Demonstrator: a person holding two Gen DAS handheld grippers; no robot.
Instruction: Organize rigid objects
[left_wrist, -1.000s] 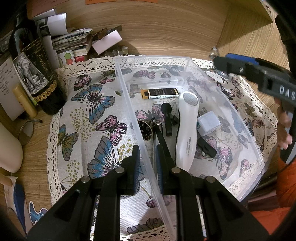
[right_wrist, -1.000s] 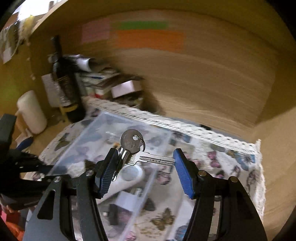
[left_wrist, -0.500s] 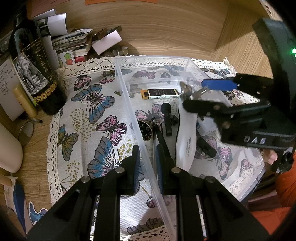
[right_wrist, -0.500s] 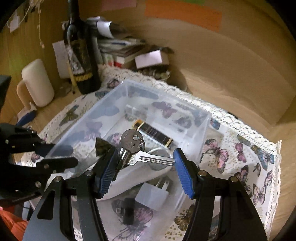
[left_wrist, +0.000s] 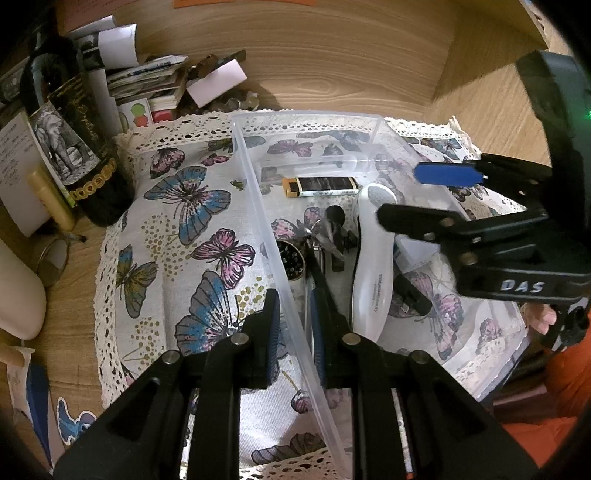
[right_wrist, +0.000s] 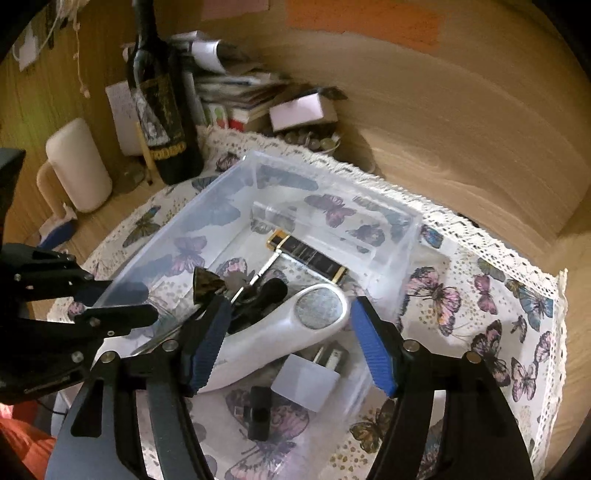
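Right wrist view | right gripper (right_wrist: 291, 339) jaws just opened, nothing between them | keys (left_wrist: 321, 236) now lie in the clear bin (left_wrist: 255, 192) mid-desk, beside the white handheld device (right_wrist: 295, 325) | left gripper (left_wrist: 293, 325) jaws clamped on bin wall | drop step looks done, next: lift clear.

wine bottle (left_wrist: 79, 147), butterfly cloth (left_wrist: 192, 229), papers (left_wrist: 144, 74)

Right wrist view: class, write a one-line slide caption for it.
Open right gripper above the clear bin, keys lying loose inside beside the white handheld device.
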